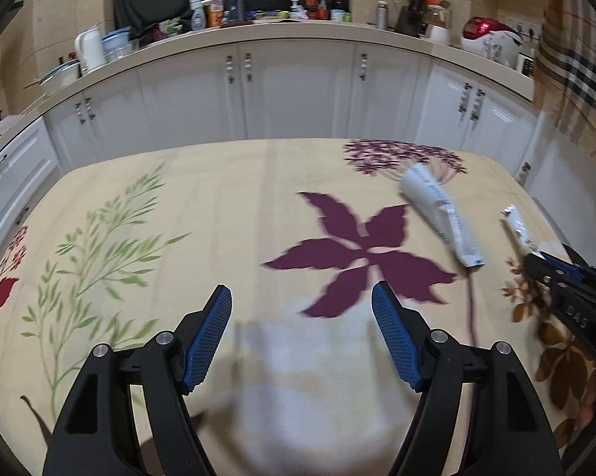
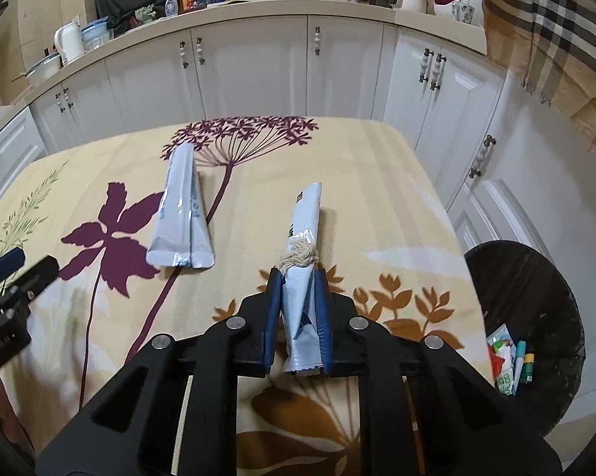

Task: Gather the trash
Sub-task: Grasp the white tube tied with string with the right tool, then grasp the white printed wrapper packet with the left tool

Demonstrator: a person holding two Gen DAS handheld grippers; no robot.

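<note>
My right gripper [image 2: 296, 277] is shut on a pale blue-white wrapper tied with string [image 2: 303, 230], holding it above the floral tablecloth; it also shows in the left wrist view [image 1: 516, 225] with the right gripper [image 1: 535, 258] at the right edge. A second, larger pale wrapper [image 2: 183, 214] lies flat on the cloth to the left, seen in the left wrist view [image 1: 440, 214] too. My left gripper [image 1: 301, 305] is open and empty over the purple flower print; it also shows in the right wrist view [image 2: 20, 265]. A dark round trash bin [image 2: 531, 325] stands on the floor to the right of the table.
The table [image 1: 218, 206] has a cream cloth with flower prints. The bin holds several colourful scraps [image 2: 510, 361]. White cabinets [image 1: 298, 91] and a cluttered counter run behind. A plaid cloth [image 2: 551, 27] hangs at the upper right.
</note>
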